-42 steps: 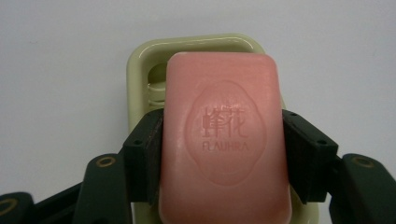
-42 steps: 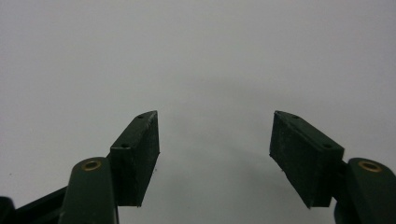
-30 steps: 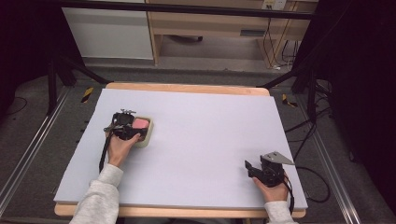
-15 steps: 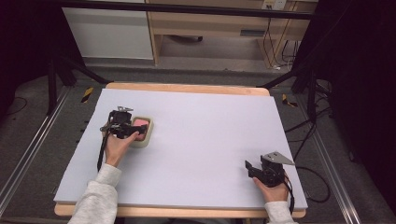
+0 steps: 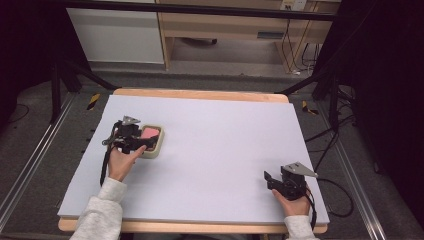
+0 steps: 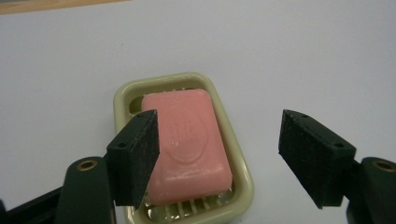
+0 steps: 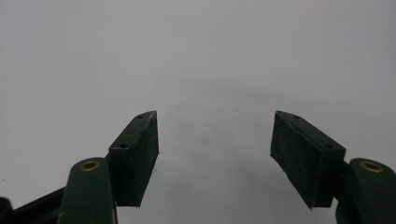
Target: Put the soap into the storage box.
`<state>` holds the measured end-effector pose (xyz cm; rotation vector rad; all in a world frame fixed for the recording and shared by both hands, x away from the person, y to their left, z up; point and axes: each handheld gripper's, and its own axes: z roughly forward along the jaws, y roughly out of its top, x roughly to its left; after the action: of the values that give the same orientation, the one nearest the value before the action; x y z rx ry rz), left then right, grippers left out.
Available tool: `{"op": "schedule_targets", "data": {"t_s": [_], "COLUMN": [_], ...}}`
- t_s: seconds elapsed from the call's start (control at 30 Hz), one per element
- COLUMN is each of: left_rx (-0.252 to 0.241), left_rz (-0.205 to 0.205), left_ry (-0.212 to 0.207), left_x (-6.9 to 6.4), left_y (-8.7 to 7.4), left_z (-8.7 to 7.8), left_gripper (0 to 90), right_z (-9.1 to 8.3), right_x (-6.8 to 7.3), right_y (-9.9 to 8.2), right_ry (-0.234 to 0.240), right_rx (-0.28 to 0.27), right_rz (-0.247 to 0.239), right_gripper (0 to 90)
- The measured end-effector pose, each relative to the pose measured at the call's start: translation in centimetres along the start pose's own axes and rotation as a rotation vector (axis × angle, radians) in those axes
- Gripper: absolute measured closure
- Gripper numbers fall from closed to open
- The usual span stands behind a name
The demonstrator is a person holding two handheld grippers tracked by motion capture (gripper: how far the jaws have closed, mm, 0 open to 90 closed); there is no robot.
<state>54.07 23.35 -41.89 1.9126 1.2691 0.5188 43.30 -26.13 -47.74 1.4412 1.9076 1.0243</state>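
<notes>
A pale lavender sheet (image 5: pixel 225 150) covers a wooden table (image 5: pixel 200 94) in mid-frame. Grey floor (image 5: pixel 45 165) lies at both sides, crossed by metal rails (image 5: pixel 30 165). Black stand legs (image 5: pixel 75 75) splay at left and right. Along the top stand a white cabinet (image 5: pixel 117 35) and a wooden desk (image 5: pixel 225 25); cables (image 5: pixel 292 50) hang at upper right.

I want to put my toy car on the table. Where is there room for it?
Lots of room! The whole middle of the white table is bare, between the soap dish on one side and the right gripper at the near corner. The far strip along the wooden edge is free too. Only the spot by the pink soap is crowded: the left gripper hangs open there.
</notes>
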Motion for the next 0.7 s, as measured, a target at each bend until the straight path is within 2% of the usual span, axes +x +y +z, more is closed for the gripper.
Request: {"op": "schedule_targets", "data": {"t_s": [0.13, 0.27, 0.5, 0.7], "left_rx": [-0.023, -0.042, -0.074, -0.079], "left_rz": [0.029, 0.039, 0.039, 0.011], "left_ry": [-0.013, -0.022, -0.019, -0.015], "left_x": [-0.2, -0.3, 0.5, 1.7], "left_y": [-0.7, -1.8, -4.0, -6.2], "left_z": [-0.9, -1.7, -3.4, -4.9], "left_gripper": [28.6, 27.9, 26.3, 23.5], "right_z": [0.0, -0.1, -0.1, -0.2], "right_x": [-0.1, -0.3, -0.6, -1.0], "right_y": [0.0, 0.0, -0.1, -0.2], "right_ry": [-0.006, -0.011, -0.026, -0.037], "right_rx": [0.0, -0.003, 0.004, 0.006], "right_rz": [0.003, 0.009, 0.017, 0.023], "right_gripper": [32.8, 33.1, 33.3, 32.9]}}
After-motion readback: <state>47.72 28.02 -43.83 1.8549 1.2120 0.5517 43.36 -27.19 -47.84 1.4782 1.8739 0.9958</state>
